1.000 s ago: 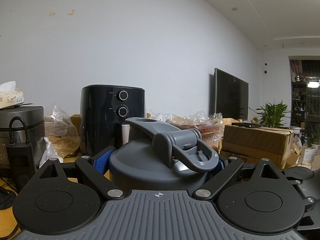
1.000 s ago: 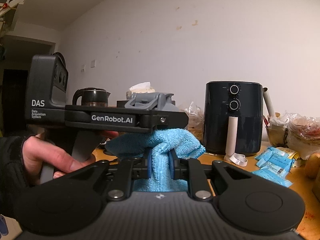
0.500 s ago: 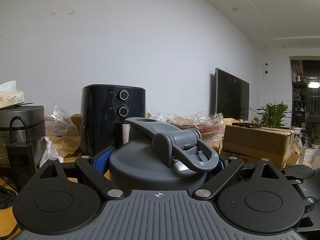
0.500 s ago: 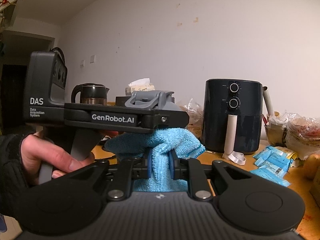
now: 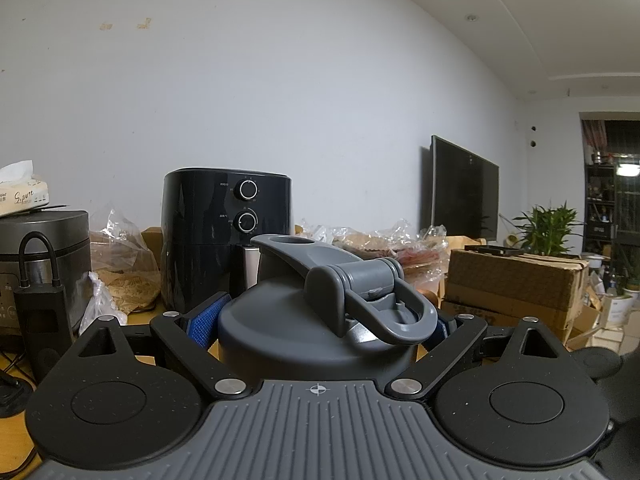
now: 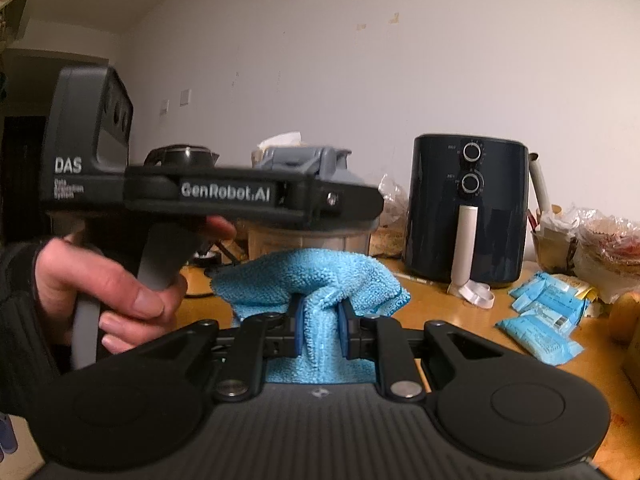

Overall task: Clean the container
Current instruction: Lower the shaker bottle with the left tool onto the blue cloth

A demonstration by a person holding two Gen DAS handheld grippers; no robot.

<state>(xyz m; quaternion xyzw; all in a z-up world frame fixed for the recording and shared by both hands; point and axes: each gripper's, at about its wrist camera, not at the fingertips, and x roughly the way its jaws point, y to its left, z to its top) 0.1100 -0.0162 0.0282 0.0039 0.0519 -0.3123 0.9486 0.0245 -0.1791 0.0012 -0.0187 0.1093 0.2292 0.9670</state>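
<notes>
Our left gripper (image 5: 320, 322) is closed around the grey container (image 5: 316, 336), its blue pads (image 5: 204, 322) pressed against the sides just below the lid. The lid (image 5: 332, 280) fills the middle of the left wrist view, with a raised spout flap and a loop handle hanging toward us. In the right wrist view we see the same container (image 6: 308, 160) held above the table (image 6: 452, 316), mostly hidden behind the body of the left gripper (image 6: 256, 196); only its grey top and a strip of paler body below show. A bare hand (image 6: 104, 280) in a dark sleeve grips the left gripper's handle, and that part of the picture is blurred.

Our right gripper (image 6: 319, 330) is nearly shut, pinching a bunched fold of a light blue cloth (image 6: 316, 280) between its blue pads (image 6: 297, 330). The cloth fans out above the pads and sits below the container; we cannot tell whether it touches it.

On the wooden table a black air fryer (image 6: 468, 208) with two dials stands against the white wall, and blue packets (image 6: 540, 312) lie to its right beside crinkled plastic bags (image 6: 600, 248). From the left wrist view we also see the air fryer (image 5: 224, 236), a dark cooker (image 5: 44, 256) with a tissue box (image 5: 22, 196) on top, a cardboard box (image 5: 516, 280), a dark screen (image 5: 464, 192) on the wall and a green plant (image 5: 548, 228).
</notes>
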